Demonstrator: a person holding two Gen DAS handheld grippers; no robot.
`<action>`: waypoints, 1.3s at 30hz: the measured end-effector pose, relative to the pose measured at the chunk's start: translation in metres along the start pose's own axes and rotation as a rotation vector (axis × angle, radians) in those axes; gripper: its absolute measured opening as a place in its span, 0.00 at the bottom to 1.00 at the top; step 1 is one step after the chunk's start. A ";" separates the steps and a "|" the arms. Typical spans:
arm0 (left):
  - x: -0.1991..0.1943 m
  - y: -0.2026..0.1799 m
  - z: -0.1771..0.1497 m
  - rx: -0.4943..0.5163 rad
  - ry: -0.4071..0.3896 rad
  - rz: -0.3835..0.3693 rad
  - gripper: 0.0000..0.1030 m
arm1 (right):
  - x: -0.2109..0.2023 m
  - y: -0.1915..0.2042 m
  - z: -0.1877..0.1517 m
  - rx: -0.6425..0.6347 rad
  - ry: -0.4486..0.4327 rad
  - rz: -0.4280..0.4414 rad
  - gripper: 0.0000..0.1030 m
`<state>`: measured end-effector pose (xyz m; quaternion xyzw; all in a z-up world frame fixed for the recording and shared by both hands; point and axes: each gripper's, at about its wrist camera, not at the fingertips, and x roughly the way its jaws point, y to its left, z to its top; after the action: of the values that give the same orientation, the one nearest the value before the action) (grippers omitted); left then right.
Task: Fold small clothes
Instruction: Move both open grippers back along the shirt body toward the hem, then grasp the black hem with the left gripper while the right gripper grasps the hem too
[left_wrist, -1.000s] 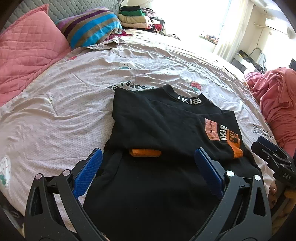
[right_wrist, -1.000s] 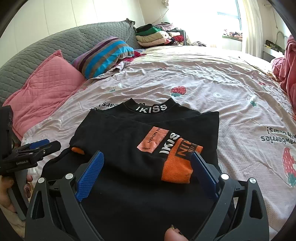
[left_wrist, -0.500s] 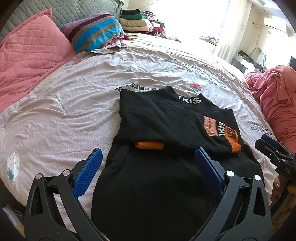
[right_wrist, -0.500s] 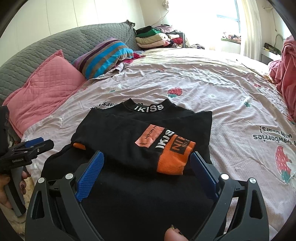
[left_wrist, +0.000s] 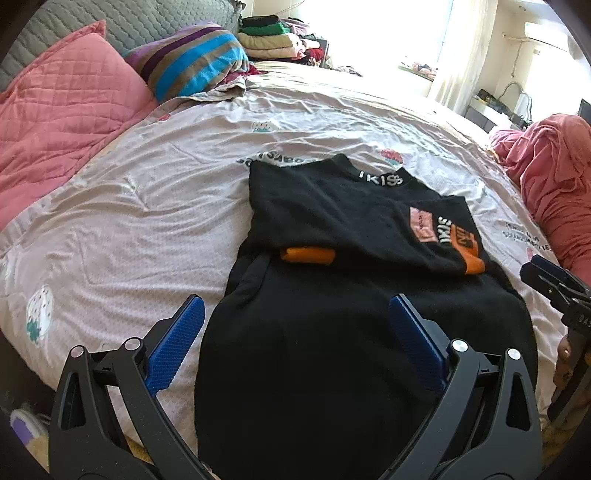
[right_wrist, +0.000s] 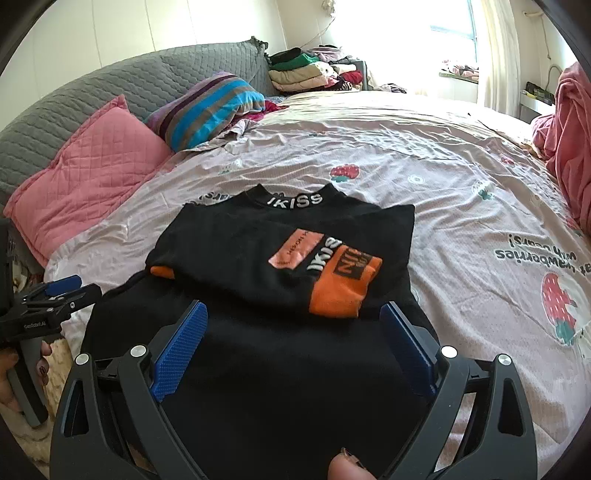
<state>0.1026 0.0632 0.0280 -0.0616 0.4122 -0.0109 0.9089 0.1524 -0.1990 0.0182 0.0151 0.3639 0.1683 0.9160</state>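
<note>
Lying flat on the bed sheet (left_wrist: 147, 221), the black top (left_wrist: 332, 332) has both sleeves folded in. The left gripper (left_wrist: 295, 339) and right gripper (right_wrist: 295, 343) hover released above its hem; pinching one layer could undo the orange cuff (right_wrist: 343, 291).

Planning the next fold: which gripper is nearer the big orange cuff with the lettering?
Right. The right gripper hangs open just short of the orange cuff; the left gripper, also open, sits over the sweater's other side.
</note>
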 end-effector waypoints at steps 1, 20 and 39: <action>0.000 0.001 -0.002 0.000 0.002 0.003 0.91 | 0.000 0.000 -0.002 -0.001 0.002 -0.001 0.91; -0.017 0.029 -0.037 -0.058 0.024 0.026 0.91 | -0.009 0.006 -0.030 -0.023 0.047 -0.002 0.91; -0.032 0.061 -0.098 -0.089 0.121 0.016 0.77 | -0.020 -0.008 -0.060 -0.008 0.091 -0.025 0.91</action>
<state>0.0059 0.1162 -0.0195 -0.0980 0.4668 0.0111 0.8788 0.1005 -0.2183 -0.0137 -0.0009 0.4049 0.1586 0.9005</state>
